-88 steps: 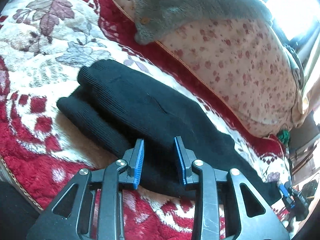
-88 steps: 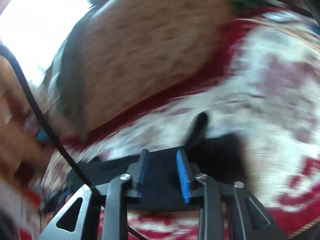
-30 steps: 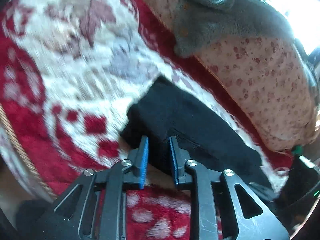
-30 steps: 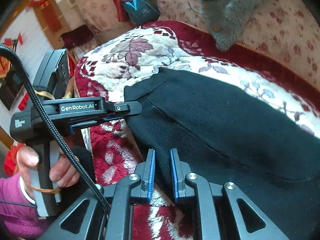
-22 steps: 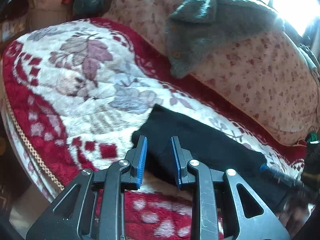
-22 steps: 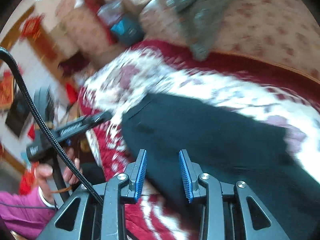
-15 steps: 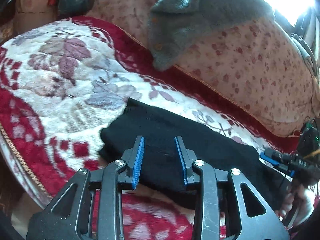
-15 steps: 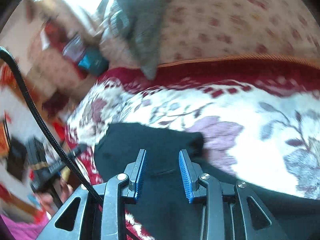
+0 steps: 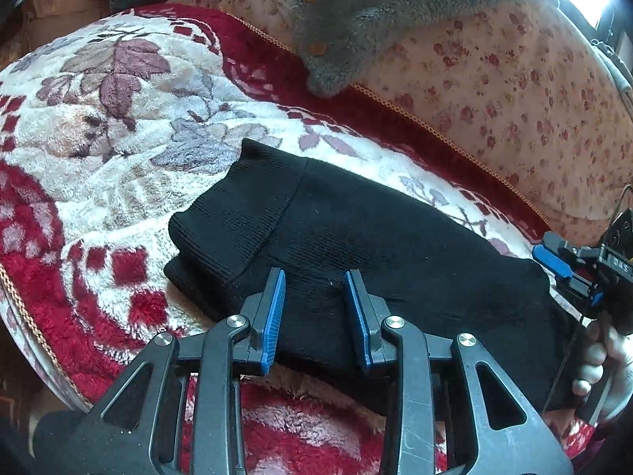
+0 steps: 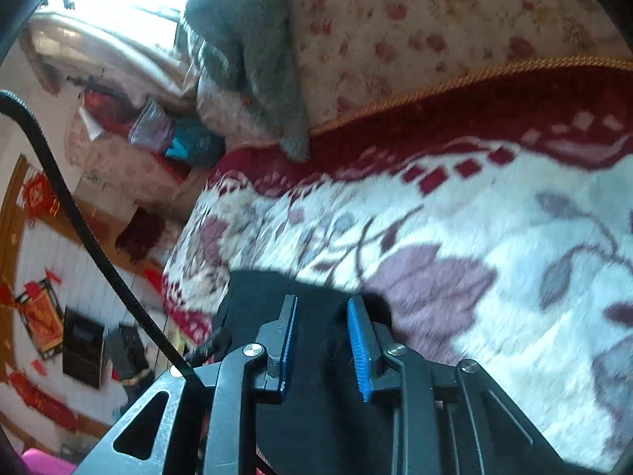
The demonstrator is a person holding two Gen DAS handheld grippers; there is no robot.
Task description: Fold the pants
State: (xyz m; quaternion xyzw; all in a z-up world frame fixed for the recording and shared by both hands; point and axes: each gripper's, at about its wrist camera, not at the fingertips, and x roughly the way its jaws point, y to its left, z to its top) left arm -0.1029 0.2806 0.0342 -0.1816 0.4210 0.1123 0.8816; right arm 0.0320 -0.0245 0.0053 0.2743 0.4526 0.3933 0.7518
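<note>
Garment: black knit pants (image 9: 356,237) are laid flat on the floral plush blanket (image 9: 118,126) covering a sofa seat; in the left wrist view the long body runs from about 9 o'clock toward 3 o'clock.
Fold state: the ribbed end at 9 o'clock is seen as two stacked layers, so one lengthwise fold, leg on leg, is judged to be done.
Remaining work: the strip is still at full length; at least one crosswise fold, end over end, is judged to be left.
Left gripper (image 9: 316,308): the blue-padded jaws are spread, poised just above the near edge of the pants at 6 o'clock; nothing is pinched.
Right gripper (image 10: 321,346): the jaws are closing; black fabric lies between and below them, but the pads do not visibly press on it. In the left wrist view this tool is seen at 3 o'clock, at the far end of the pants.
Right hand (image 9: 601,364): it is wrapped around the tool handle at 4 o'clock in the left wrist view.
Surroundings: a grey fleece garment (image 9: 376,19) is draped over the flowered sofa back (image 9: 514,99) at 12 o'clock, well apart from the pants.
Image quality: the right wrist view is blurred; fine detail of the grip cannot be told.
</note>
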